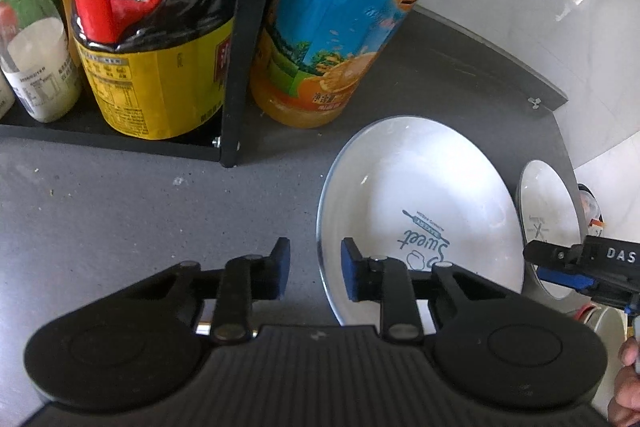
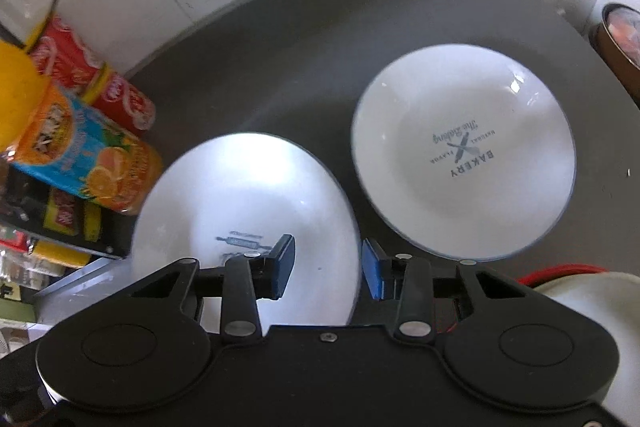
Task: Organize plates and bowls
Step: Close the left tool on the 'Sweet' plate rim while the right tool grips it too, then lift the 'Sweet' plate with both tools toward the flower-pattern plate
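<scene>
Left wrist view: grey counter (image 1: 120, 195) w/ two white plates side by side, apart. "Sweet" plate (image 1: 420, 195) lies flat; its near-left rim sits between the fingers of left gripper (image 1: 315, 269), open, empty. Right gripper (image 2: 328, 269), also open, straddles same plate's right rim; "Bakery" plate (image 2: 464, 151) lies ahead-right. Both grippers equally near.

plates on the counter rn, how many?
2. The Sweet plate sits on the left, beside the orange juice bottle; the Bakery plate sits to its right, close beside it. Both grippers are open and holding nothing. More could lie outside view.
</scene>
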{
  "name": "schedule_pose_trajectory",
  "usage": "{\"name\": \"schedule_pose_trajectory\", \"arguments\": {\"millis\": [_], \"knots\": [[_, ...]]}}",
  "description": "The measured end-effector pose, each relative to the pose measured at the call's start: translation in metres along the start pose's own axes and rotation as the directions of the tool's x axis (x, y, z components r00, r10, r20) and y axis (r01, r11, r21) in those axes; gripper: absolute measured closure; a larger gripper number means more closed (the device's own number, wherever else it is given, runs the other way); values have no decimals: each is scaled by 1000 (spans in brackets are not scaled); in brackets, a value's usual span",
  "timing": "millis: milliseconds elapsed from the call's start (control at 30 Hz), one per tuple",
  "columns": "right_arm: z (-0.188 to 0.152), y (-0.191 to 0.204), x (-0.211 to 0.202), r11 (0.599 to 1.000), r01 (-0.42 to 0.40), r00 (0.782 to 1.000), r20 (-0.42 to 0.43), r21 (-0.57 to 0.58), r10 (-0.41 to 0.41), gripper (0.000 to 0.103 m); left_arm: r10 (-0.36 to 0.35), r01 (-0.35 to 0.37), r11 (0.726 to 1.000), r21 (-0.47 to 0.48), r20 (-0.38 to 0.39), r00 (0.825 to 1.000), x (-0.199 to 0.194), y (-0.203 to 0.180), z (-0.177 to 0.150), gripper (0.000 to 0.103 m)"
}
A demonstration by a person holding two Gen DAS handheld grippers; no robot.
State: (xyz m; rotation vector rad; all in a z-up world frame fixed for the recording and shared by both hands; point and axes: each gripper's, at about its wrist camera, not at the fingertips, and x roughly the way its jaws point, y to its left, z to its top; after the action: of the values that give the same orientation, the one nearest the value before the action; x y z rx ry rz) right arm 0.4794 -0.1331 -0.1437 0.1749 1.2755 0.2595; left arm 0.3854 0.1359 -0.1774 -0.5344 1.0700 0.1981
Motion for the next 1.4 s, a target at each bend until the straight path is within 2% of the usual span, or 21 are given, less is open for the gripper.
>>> {"name": "schedule_pose_trajectory", "arguments": {"millis": [233, 300, 367, 567, 667, 900, 1133, 1400], "knots": [[8, -6, 21, 1000, 10, 997, -71, 17, -9, 70, 1, -2, 999, -41, -3, 1000, 9, 3, -1, 85], [9, -10, 26, 999, 5, 996, -91, 33, -2, 76, -6, 6, 999, -54, -5, 1000, 11, 4, -2, 86], [9, -11, 31, 999, 2, 994, -106, 36, 2, 77, -12, 12, 998, -63, -6, 1000, 12, 6, -2, 88], [11, -9, 44, 1000, 14, 990, -138, 22, -11, 78, -30, 28, 994, -102, -16, 999, 17, 9, -3, 93], [11, -9, 47, 1000, 11, 989, -147, 16, -8, 83, -42, 39, 991, -125, -21, 999, 19, 11, -4, 95], [7, -5, 42, 1000, 11, 992, -126, -24, -14, 86, -48, 44, 987, -158, -19, 999, 18, 15, -4, 95], [5, 1, 27, 995, -5, 998, -66, -100, -1, 89, -49, 45, 983, -177, -21, 999, 13, 17, -7, 95], [6, 2, 7, 987, -79, 997, -14, -143, 77, 95, -52, 48, 974, -220, -10, 999, 0, 28, -6, 95]]}}
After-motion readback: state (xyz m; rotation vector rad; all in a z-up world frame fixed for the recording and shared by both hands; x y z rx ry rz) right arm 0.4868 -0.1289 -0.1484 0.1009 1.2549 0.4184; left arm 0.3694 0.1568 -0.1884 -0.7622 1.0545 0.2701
